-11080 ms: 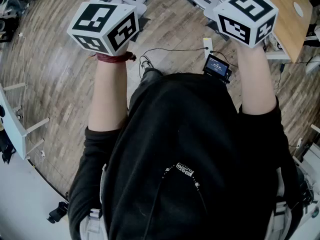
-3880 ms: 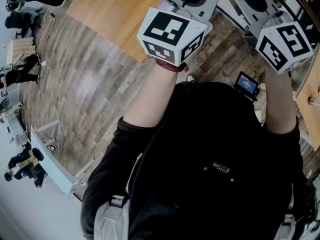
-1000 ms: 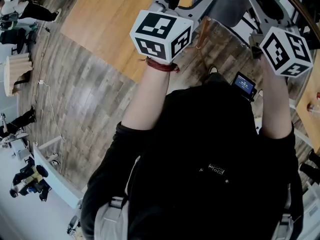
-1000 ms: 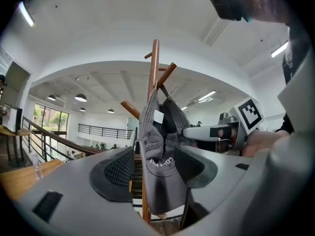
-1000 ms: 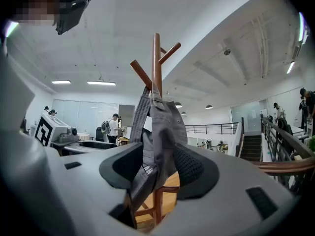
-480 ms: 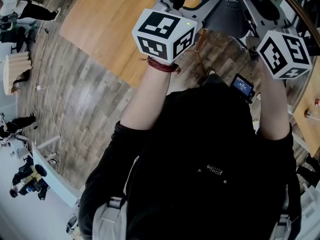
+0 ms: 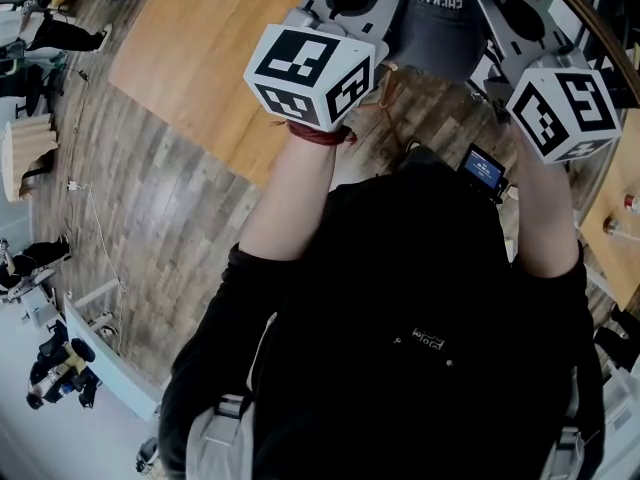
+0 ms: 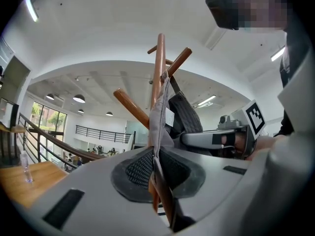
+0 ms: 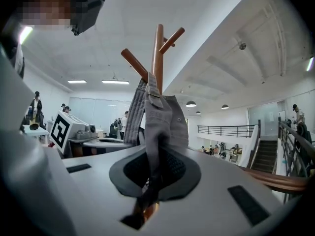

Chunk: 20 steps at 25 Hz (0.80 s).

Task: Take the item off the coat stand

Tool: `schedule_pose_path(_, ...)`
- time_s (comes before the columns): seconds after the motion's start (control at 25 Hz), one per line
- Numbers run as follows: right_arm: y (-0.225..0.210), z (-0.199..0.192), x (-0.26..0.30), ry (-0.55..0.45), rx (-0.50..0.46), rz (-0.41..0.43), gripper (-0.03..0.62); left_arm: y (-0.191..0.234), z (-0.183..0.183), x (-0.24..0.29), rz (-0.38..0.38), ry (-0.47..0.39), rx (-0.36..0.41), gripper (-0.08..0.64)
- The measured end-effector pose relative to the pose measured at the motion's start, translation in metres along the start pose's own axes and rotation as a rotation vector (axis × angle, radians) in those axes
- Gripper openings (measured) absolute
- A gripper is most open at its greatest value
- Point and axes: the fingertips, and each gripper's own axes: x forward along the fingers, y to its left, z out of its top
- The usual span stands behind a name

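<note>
At one coat stand (image 8: 160, 63), left gripper (image 8: 155, 167) and right gripper (image 9: 154, 168) have just clamped one grey garment (image 9: 165, 114).

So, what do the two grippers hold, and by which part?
Both hold the grey garment on the coat stand: the left gripper and the right gripper have just closed their jaws on hanging folds of its fabric.

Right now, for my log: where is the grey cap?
Head view, top centre: grey cap on the coat stand; left gripper and right gripper have just closed on it.
</note>
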Motion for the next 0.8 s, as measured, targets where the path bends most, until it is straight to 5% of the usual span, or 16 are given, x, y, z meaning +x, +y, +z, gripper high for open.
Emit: schedule_pose_path(0.8, 0.034, 0.021, -0.034, -0.043, -0.033, 0.065, 0.025, -0.034, 0.030, -0.039, -0.011, -0.059, 0.000, 0.029)
